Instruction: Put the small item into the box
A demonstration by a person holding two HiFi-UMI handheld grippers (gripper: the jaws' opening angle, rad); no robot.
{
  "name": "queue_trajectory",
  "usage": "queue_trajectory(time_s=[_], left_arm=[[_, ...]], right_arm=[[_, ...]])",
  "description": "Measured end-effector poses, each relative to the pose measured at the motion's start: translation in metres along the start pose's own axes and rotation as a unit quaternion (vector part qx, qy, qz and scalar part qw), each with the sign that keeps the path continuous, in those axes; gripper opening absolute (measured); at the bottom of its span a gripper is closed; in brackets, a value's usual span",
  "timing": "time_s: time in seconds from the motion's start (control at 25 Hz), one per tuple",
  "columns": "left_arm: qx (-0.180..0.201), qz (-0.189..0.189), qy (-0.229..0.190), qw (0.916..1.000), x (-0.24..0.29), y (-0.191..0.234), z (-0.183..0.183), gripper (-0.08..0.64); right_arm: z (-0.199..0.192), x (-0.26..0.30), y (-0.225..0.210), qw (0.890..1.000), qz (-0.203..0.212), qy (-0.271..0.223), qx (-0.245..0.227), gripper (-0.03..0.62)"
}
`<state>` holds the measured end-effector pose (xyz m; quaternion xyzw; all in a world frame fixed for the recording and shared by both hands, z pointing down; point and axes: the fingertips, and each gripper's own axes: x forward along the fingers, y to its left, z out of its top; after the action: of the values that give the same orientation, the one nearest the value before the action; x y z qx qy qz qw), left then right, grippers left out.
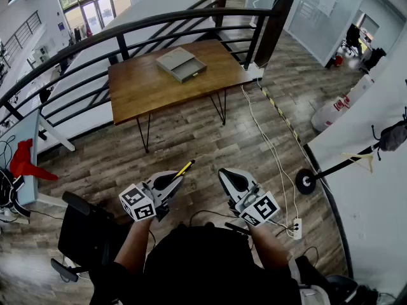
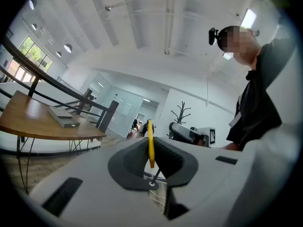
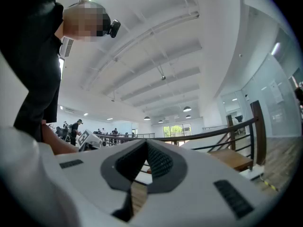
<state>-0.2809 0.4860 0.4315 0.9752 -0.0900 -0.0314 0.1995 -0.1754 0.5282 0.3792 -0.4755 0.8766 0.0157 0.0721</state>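
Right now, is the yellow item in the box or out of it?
Out. The left tongs are shut on the yellow item; the box sits apart on the table.

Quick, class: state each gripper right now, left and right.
Left gripper: shut on a thin yellow rod-shaped item.
Right gripper: shut, holding nothing.

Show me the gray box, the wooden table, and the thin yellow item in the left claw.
gray box (image 1: pixel 181 64), head view, its middle.
wooden table (image 1: pixel 143 88), head view, bare top left of the box.
thin yellow item (image 2: pixel 151 145), left gripper view, middle of its yellow part.
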Motion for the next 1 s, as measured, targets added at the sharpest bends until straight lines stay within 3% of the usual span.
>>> queue_trajectory(time_s=[0.2, 0.44, 0.6, 0.8, 1.0], left_arm=[[0.006, -0.007, 0.004, 1.0000, 0.016, -0.019, -0.008, 0.038], [-0.001, 0.016, -0.002, 0.9999, 0.025, -0.027, -0.017, 0.038], [-0.016, 0.028, -0.001, 0.9995, 0.033, -0.032, -0.030, 0.038], [-0.020, 0.033, 0.010, 0.9992, 0.041, -0.039, -0.037, 0.037], [-0.037, 0.046, 0.016, 0.9981, 0.043, -0.038, -0.050, 0.037]], right_arm=[[-0.003, -0.019, -0.006, 1.000, 0.018, 0.006, 0.003, 0.011], [-0.010, -0.030, -0.012, 0.999, 0.044, 0.015, -0.002, 0.009], [-0.015, -0.044, -0.023, 0.999, 0.041, 0.014, 0.025, 0.011], [-0.009, -0.062, -0.023, 0.996, 0.076, -0.014, 0.046, 0.011], [-0.020, -0.067, -0.041, 0.995, 0.065, -0.012, 0.070, 0.011]])
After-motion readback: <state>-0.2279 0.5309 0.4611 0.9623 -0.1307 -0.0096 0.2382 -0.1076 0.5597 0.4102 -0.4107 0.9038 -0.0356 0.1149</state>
